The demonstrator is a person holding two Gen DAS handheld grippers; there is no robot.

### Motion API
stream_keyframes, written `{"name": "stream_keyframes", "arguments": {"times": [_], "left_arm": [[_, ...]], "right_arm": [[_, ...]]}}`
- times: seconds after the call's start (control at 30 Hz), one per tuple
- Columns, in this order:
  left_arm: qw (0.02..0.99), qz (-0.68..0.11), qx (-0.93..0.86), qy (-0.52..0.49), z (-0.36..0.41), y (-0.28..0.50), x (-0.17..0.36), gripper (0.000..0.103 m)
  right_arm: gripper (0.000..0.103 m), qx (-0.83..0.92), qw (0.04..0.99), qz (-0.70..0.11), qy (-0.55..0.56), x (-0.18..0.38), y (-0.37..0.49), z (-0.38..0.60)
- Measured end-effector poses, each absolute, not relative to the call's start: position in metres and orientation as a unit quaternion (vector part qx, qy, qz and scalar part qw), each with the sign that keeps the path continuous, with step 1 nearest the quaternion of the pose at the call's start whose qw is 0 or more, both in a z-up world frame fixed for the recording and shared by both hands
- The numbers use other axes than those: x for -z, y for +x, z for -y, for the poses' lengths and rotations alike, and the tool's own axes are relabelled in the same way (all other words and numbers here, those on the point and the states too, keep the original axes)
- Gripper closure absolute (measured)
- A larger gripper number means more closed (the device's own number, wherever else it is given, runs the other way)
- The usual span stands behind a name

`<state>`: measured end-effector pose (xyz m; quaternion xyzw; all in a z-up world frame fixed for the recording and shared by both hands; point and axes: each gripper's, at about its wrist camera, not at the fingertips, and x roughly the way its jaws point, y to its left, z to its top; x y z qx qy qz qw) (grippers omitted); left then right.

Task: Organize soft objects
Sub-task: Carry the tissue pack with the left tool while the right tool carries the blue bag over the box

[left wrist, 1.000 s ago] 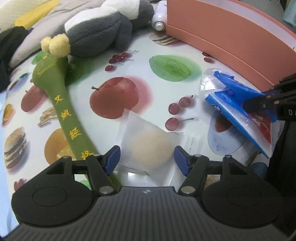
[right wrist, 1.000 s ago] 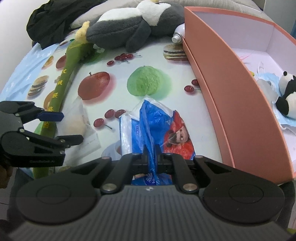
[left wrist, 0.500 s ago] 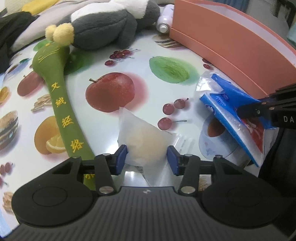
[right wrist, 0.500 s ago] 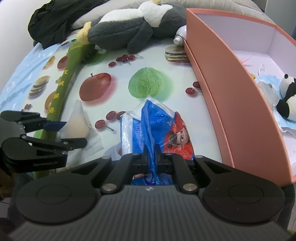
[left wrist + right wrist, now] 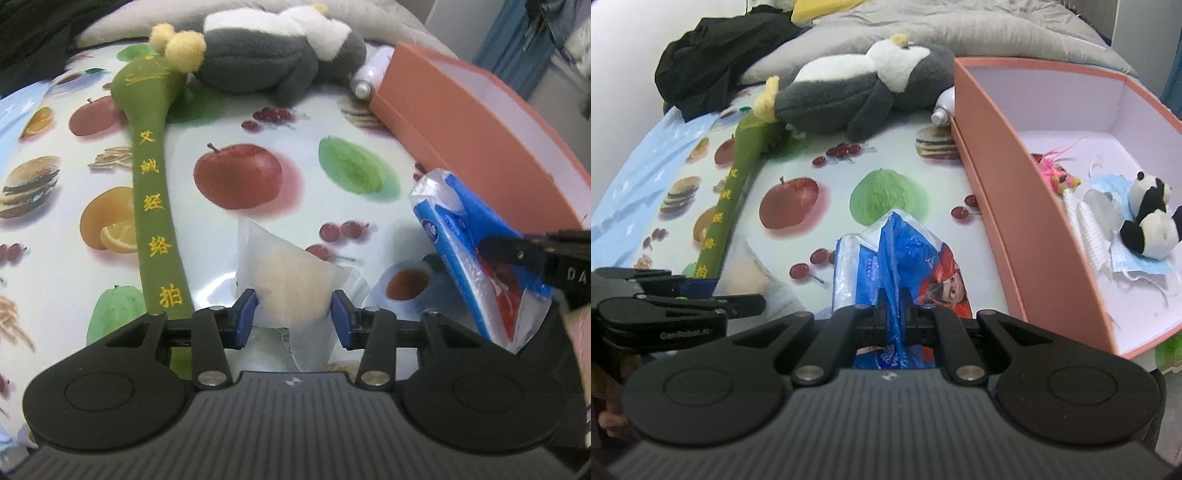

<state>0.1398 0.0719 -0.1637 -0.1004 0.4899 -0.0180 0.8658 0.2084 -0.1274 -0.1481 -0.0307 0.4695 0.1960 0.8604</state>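
Note:
A clear pouch (image 5: 291,280) with a beige puff inside sits between the blue pads of my left gripper (image 5: 293,317). Its jaws are closing, and both pads press the pouch's sides. The pouch stands tilted just above the fruit-print tablecloth (image 5: 332,122). My right gripper (image 5: 894,299) is shut on a blue tissue pack (image 5: 905,254), pinching a fold of its wrapper. In the left wrist view the pack (image 5: 458,236) hangs at the right from that gripper's fingers (image 5: 498,247). The left gripper (image 5: 716,291) shows at the lower left of the right wrist view.
A pink box (image 5: 1015,192) at the right holds a panda plush (image 5: 1148,221), face masks and a pink toy. A grey penguin plush (image 5: 273,62), a long green plush stick (image 5: 155,206) and a white bottle (image 5: 365,77) lie further back. Black clothing (image 5: 713,62) sits far left.
The left jaws narrowed from wide apart until the pads met the pouch, and the gripper rolled and rose a little. The right gripper lifted slightly with the tissue pack.

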Motion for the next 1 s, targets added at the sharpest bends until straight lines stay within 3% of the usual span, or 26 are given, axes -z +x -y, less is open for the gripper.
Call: {"name": "stream_keyframes", "arguments": {"times": [0.73,1.0], "left_arm": [[0.926,-0.350,0.035,-0.134,-0.037,0.128,0.009,0.053],[0.931,-0.328,0.094,-0.127,0.003,0.134,-0.021,0.053]], "right_arm": [[0.095,-0.181,0.923,-0.339,0.000,0.033,0.177,0.159],[0.095,-0.135,0.944,-0.301,0.013,0.003,0.160,0.191]]}}
